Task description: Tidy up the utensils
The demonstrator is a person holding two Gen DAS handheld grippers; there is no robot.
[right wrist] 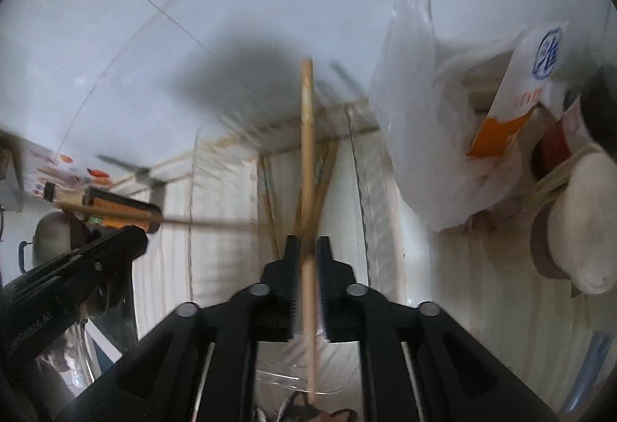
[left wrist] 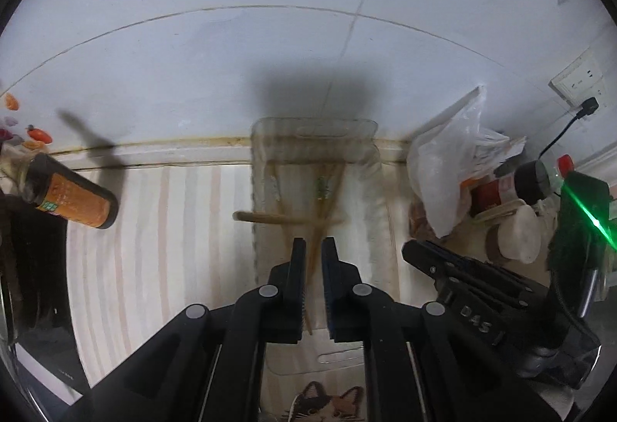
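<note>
A clear plastic tray [left wrist: 266, 137] stands on the striped cloth against the white wall, with several wooden chopsticks [left wrist: 293, 219] lying crossed inside it. My left gripper [left wrist: 314, 248] hangs over the tray's near half, its jaws nearly together around a thin chopstick [left wrist: 313, 268] that runs between the pads. My right gripper [right wrist: 307, 246] is shut on a wooden chopstick [right wrist: 307, 137] that points up and forward over the same tray [right wrist: 358, 160]. The right gripper's body shows at the right of the left wrist view [left wrist: 482, 287]. The left gripper shows at the left of the right wrist view [right wrist: 77, 268].
An orange bottle [left wrist: 73, 196] lies on its side at the left. A white plastic bag [left wrist: 451, 167], jars and a white tub [left wrist: 516, 237] crowd the right side. A wall socket with a black plug [left wrist: 586, 106] is at far right. A dark pan [left wrist: 27, 248] is at far left.
</note>
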